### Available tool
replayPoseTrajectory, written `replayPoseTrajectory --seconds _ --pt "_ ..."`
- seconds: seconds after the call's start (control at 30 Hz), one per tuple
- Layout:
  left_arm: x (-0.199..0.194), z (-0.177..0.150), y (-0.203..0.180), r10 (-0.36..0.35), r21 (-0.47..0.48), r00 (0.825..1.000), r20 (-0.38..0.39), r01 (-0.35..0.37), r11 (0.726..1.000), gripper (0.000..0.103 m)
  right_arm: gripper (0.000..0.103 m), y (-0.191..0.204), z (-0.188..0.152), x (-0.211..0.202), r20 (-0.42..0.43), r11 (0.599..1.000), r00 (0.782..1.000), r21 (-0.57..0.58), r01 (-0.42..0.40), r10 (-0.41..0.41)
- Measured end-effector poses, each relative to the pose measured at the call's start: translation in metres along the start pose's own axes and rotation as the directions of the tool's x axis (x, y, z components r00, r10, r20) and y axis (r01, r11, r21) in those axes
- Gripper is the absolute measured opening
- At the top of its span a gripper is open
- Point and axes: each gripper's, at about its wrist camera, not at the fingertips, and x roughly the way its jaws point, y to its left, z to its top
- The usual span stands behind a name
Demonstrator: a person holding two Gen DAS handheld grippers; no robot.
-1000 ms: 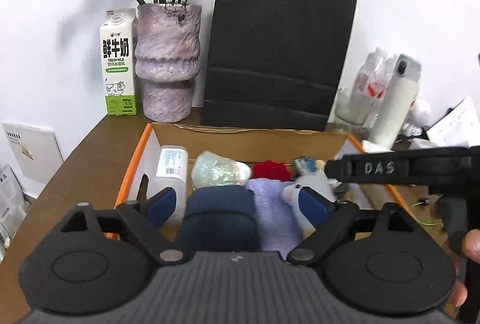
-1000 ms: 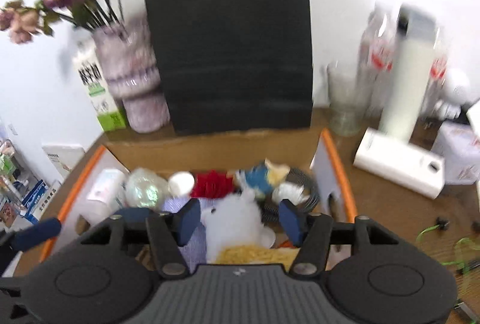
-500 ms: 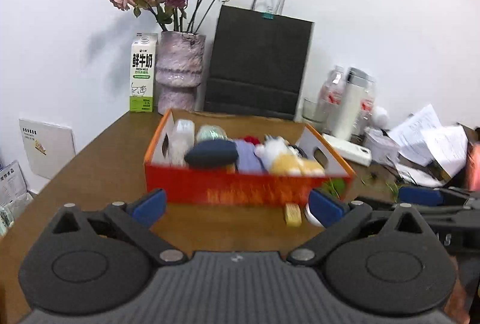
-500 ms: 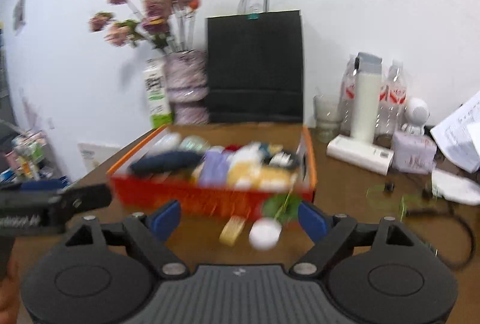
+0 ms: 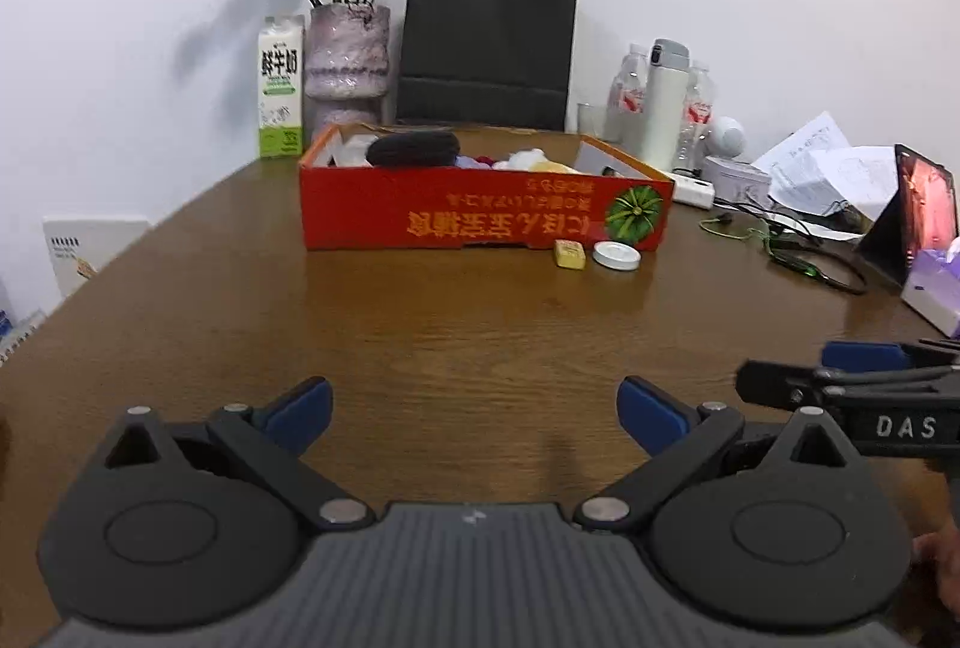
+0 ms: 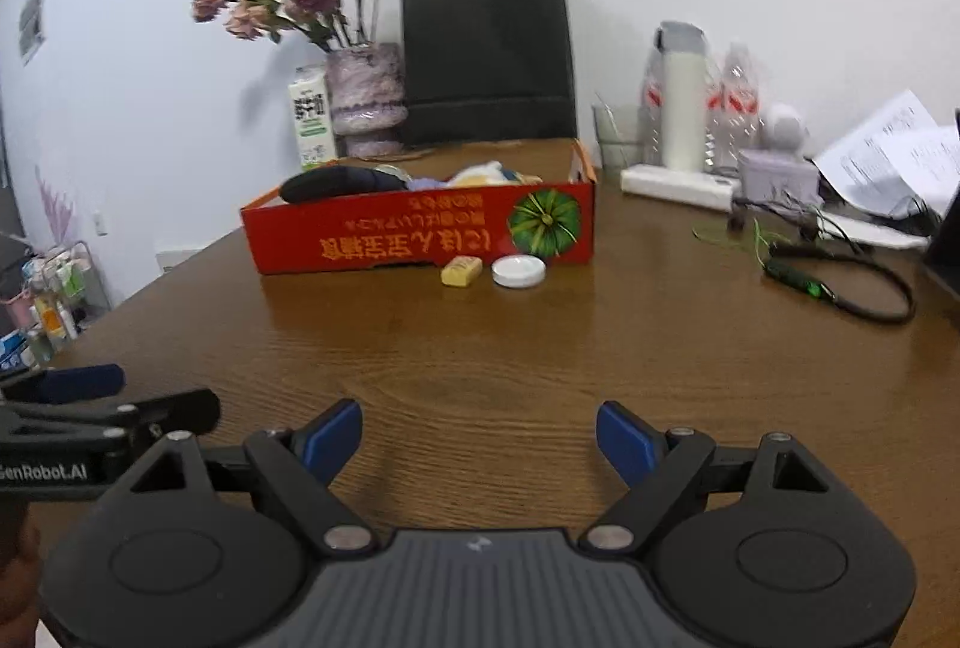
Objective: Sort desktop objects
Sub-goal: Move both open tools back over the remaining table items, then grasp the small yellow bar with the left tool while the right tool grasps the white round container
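**Two small things left outside the box**

Against the front wall of the red cardboard box lie a small yellow block and a flat white round lid, side by side on the brown wood-grain table. The box, glossy with printed lettering and a green melon picture, already holds soft items: a dark padded pouch and some pale, plush-looking things.

Both tools sit low over the near table, well apart from the box. The left gripper has its jaws spread wide and empty; the right gripper is likewise released, holding nothing.

The likely next step is picking up the block or lid. The lid is thin and smooth, so pinching its rim edgewise should grip better than pressing from above; the block looks easier, gripped across its short sides.
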Motion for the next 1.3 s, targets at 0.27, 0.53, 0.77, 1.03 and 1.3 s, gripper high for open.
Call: replayPoseTrajectory --seconds 0.27,0.53,0.77,1.03,1.3 --pt "0.041 0.028 -0.009 -0.036 0.051 0.999 -0.014 0.037 0.998 0.102 0.075 -0.010 0.026 0.024 0.012 0.998 1.000 -0.057 0.015 -0.014" --pt "0.142 0.070 -0.039 -0.178 0.113 0.976 -0.122 0.192 0.975 0.083 0.055 -0.041 0.085 0.100 -0.091 0.993 0.995 -0.115 -0.040 0.030" --pt "0.207 0.087 -0.044 -0.190 0.034 0.962 -0.198 0.201 0.979 0.056 0.055 -0.057 0.098 0.124 -0.140 0.987 0.987 -0.125 -0.098 0.080" --pt "0.179 0.089 -0.031 -0.173 0.046 0.961 -0.216 0.187 0.981 0.023 0.055 -0.034 0.096 0.171 -0.218 0.976 0.970 -0.164 -0.141 0.104" --pt "0.123 0.074 -0.003 -0.082 -0.004 0.983 -0.166 0.082 0.997 0.023 0.038 -0.014 0.100 0.195 -0.177 0.983 0.983 -0.171 -0.069 0.039"
